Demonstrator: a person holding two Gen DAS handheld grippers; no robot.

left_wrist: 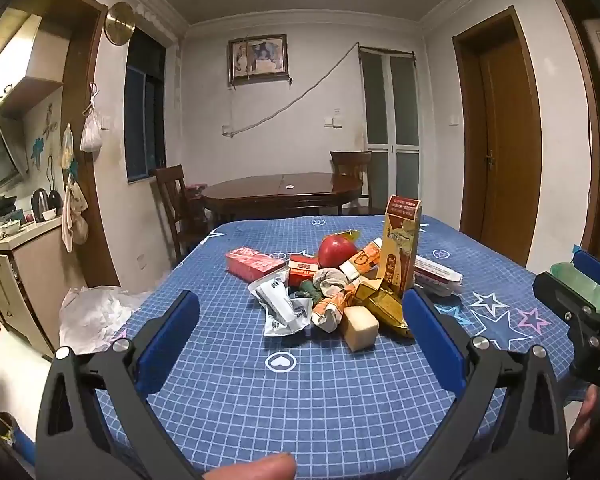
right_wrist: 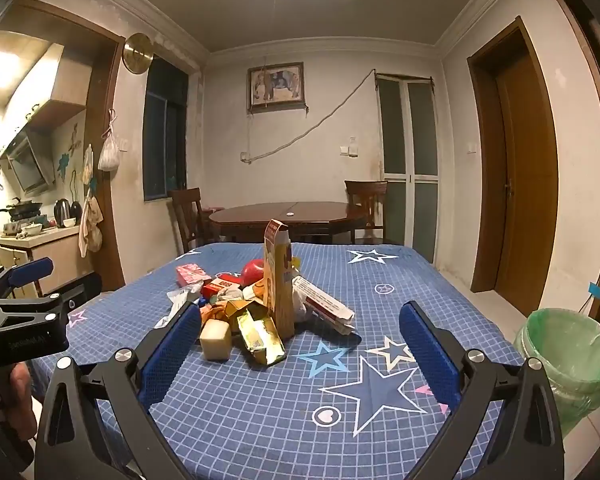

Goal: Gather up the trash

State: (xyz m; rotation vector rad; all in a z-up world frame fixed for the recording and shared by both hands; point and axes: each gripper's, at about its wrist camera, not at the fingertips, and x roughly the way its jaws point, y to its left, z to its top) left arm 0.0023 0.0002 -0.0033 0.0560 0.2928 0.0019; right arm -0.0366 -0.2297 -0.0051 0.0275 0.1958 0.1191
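Observation:
A pile of trash lies mid-table on the blue star tablecloth (left_wrist: 300,392): an upright yellow carton (left_wrist: 400,248) (right_wrist: 278,280), a red apple (left_wrist: 336,250), red boxes (left_wrist: 252,264), a white crumpled wrapper (left_wrist: 284,312), a gold foil pack (right_wrist: 260,336), a cream block (left_wrist: 360,326) (right_wrist: 216,338) and a long white box (right_wrist: 324,304). My left gripper (left_wrist: 300,332) is open and empty, just short of the pile. My right gripper (right_wrist: 300,344) is open and empty, nearer the table's right side. A bin with a green liner (right_wrist: 568,360) stands on the floor right of the table.
A white plastic bag (left_wrist: 92,316) lies at the table's left edge. A dark wooden dining table (left_wrist: 280,192) with chairs stands behind. A kitchen counter (left_wrist: 16,236) is at the left, brown doors (left_wrist: 504,136) at the right.

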